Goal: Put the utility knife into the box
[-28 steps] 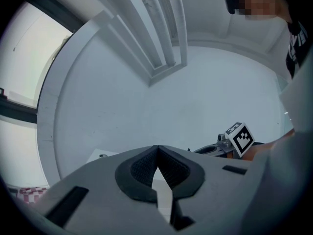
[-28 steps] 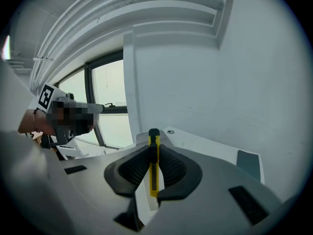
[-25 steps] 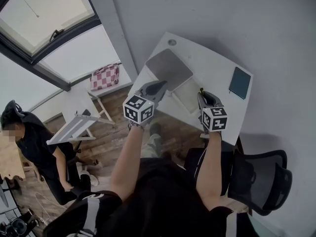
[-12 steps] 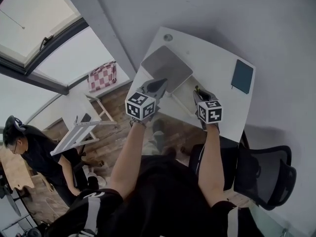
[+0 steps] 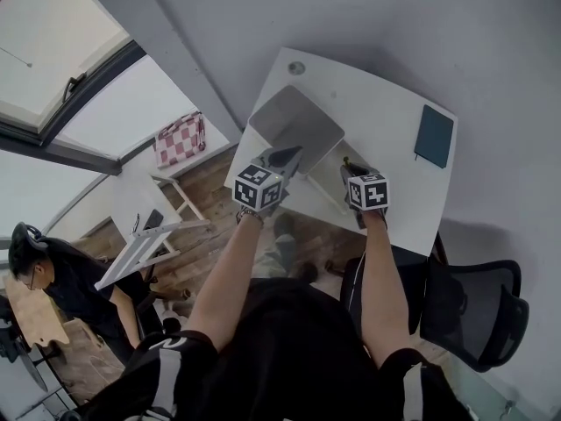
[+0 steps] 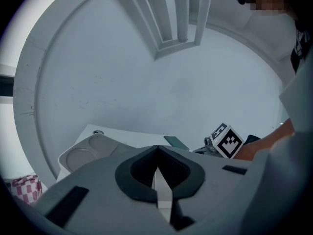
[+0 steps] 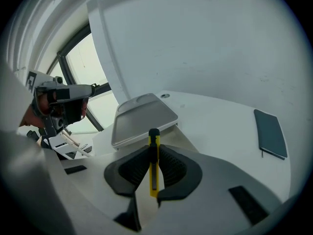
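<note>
1. Shows a white bench (image 5: 377, 103) from steeply above, set against a grey wall, with both forearms reaching in from its near edge.
2. Finds the right tongs (image 7: 154, 151) clamped on the utility knife (image 7: 154, 173): yellow body pinched upright between the ribbed black pads, dark tip poking out beyond them.
3. Places that knife in the air at the near right edge of the box (image 5: 326, 167), not lying inside it; cannot tell whether directly above the tray.
4. Presents the box open: a pale shallow tray with its grey lid (image 5: 296, 123) swung out to the far left.
5. Finds the left tongs (image 6: 157, 151) pressed together with nothing between them, held near the lid's near edge, left of the right tongs.
6. Marks a dark teal notebook (image 5: 434, 136) lying flat at the far right of the bench, well apart from the box.
7. Includes, off the bench, a black office chair (image 5: 473, 310) at near right and a person in dark clothes (image 5: 61, 283) at near left.
</note>
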Tool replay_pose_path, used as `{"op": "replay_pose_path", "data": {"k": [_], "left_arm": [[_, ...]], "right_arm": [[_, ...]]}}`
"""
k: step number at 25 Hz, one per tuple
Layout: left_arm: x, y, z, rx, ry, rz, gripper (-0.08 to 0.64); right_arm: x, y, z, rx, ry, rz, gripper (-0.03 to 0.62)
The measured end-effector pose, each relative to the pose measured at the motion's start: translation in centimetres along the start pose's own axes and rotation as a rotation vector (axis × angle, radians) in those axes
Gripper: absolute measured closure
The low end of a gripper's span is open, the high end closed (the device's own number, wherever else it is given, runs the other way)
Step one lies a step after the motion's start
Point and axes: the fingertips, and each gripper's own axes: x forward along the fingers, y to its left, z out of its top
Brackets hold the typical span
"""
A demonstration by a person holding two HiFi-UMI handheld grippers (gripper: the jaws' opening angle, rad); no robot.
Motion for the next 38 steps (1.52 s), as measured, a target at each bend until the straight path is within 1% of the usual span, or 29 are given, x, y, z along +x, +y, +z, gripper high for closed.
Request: {"op": "replay_pose_path", "data": {"k": [4,11,14,19,24,28,31,32,38], "left_arm": [[0.9,1.1,-1.0,-0.013,0.022,-0.012,0.534],[2.3,2.5,-2.2,-0.017,0.070,-0.042,0.534],[2.9,2.9,-2.6,-0.022,0.087,-0.054,0.534],[3.8,3.4,-3.2,-0.025,0.106,-0.069,0.534],[4.2,3.6,-3.4,-0.028,0.123,-0.083,0.534],[4.2,3.8,-3.8,-0.031,0.137,-0.081,0.534],[4.1,3.6,-4.0,-0.032,0.146,-0.080,0.534],[4.0,3.5,-4.0,-0.032,0.148,-0.080,0.534],[3.4,2.7,-3.3,-0.026,0.134,-0.079,0.534]], "right_arm": [[2.0,-0.3,-1.4,-0.002,0.068,0.014,0.519],[4.8,-0.5,-2.7,0.009,0.143,0.028,0.520],[5.1,-0.9,-2.8,0.019,0.172,0.006,0.518],[6.4,-1.4,-3.4,0.063,0.202,-0.004,0.518],[7.0,-1.6,-3.8,0.079,0.224,-0.012,0.518],[7.4,-1.5,-4.1,0.111,0.226,-0.009,0.509],[7.2,-1.2,-3.9,0.129,0.214,0.001,0.449],[7.0,-1.1,-3.9,0.132,0.208,0.002,0.440],[5.0,-0.9,-1.9,0.135,0.131,0.011,0.440]]}}
